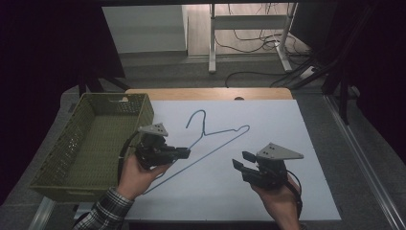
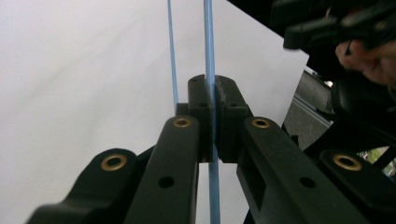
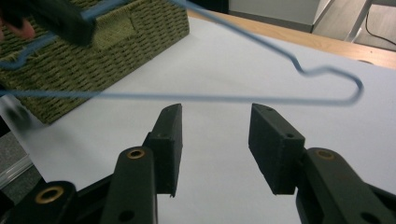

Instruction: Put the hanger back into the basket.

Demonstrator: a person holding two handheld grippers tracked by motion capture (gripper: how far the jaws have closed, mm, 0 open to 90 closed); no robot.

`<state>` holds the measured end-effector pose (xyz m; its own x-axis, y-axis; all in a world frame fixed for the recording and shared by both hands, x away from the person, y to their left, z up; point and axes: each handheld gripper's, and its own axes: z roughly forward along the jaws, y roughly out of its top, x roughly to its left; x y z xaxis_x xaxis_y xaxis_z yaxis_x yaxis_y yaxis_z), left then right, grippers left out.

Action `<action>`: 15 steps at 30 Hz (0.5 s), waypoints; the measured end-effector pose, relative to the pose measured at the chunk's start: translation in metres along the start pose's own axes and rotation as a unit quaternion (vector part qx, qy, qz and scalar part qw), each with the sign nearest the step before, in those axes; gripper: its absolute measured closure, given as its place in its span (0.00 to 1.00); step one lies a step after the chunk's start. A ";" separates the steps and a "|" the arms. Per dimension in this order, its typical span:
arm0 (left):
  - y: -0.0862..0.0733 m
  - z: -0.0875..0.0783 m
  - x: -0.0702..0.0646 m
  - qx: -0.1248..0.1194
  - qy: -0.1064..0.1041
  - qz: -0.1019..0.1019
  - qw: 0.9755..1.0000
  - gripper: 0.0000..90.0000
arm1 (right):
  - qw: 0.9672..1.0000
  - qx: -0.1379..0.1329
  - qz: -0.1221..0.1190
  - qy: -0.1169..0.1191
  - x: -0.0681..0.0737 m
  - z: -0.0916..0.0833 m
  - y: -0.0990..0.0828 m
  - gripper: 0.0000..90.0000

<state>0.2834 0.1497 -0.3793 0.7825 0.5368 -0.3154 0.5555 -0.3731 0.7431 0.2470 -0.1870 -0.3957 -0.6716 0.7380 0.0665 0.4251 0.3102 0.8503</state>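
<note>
left gripper (image 1: 184, 153), centre-left: jaws clamped on blue wire hanger (image 1: 218, 139) | right gripper (image 1: 242, 161), lower right: jaws apart, holding nothing; hanger beyond them

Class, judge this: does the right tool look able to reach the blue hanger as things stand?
Probably yes: the right tool stands open, and the hanger crosses just beyond its jaws with nothing between.

Left tongs (image 1: 184, 152) clamped tight, pointing right; right tongs (image 1: 242, 161) parted with nothing between, pointing left.
</note>
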 end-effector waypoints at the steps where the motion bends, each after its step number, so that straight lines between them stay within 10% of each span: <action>1: 0.002 -0.008 0.002 -0.004 0.010 -0.001 1.000 0.97 | 1.000 0.004 0.001 0.001 -0.003 0.000 -0.004 0.60; 15: 0.000 -0.061 0.023 -0.026 0.067 -0.016 0.997 0.97 | 1.000 0.012 0.017 -0.006 -0.021 -0.003 -0.026 0.52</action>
<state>0.2844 0.2078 -0.3505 0.7180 0.6459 -0.2593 0.5611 -0.3168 0.7647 0.2485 -0.2120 -0.4174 -0.6486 0.7559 0.0890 0.4624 0.2985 0.8349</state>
